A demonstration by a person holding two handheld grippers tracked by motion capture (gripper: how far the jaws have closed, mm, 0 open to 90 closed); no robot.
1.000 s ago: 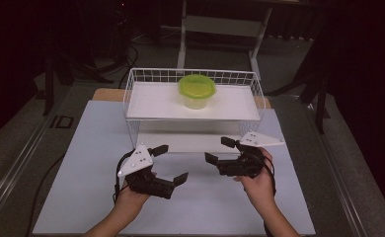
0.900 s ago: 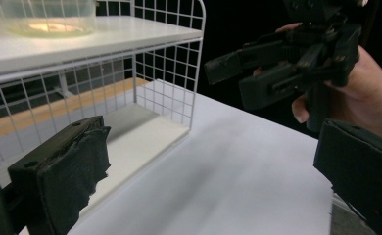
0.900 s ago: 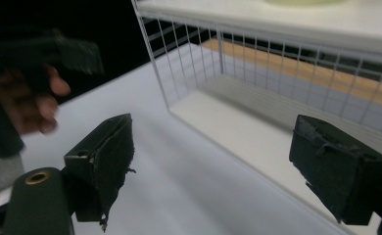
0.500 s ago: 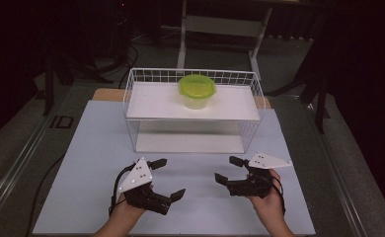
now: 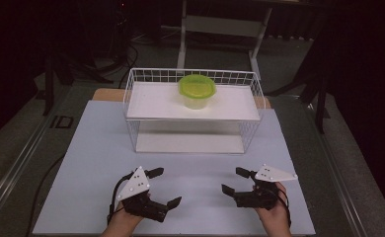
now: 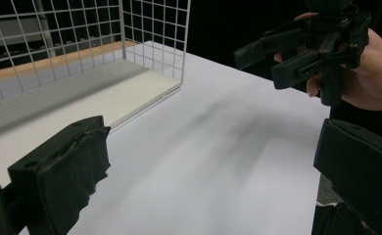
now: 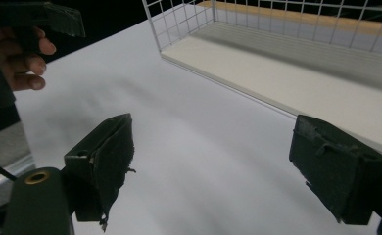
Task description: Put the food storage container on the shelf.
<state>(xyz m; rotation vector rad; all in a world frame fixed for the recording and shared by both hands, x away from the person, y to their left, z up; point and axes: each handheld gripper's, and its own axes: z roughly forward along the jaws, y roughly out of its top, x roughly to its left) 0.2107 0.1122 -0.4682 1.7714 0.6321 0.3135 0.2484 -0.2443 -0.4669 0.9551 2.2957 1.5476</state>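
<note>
Black left tongs (image 5: 165, 187) and right tongs (image 5: 234, 180) wide open, empty, "ID" lettering (image 5: 61, 121) left of white mat (image 5: 195, 163)

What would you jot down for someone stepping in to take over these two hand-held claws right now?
Left gripper: open, holding nothing, low over the white mat near the front edge.
Right gripper: open, holding nothing, at the same depth, on the right.
Green-lidded container: lid on, standing on the upper shelf of the white wire rack, toward the back.
Done: nothing in hand; the container looks placed.
Left: probably reach for the container if it has to move; the rack's lower shelf is bare.
</note>
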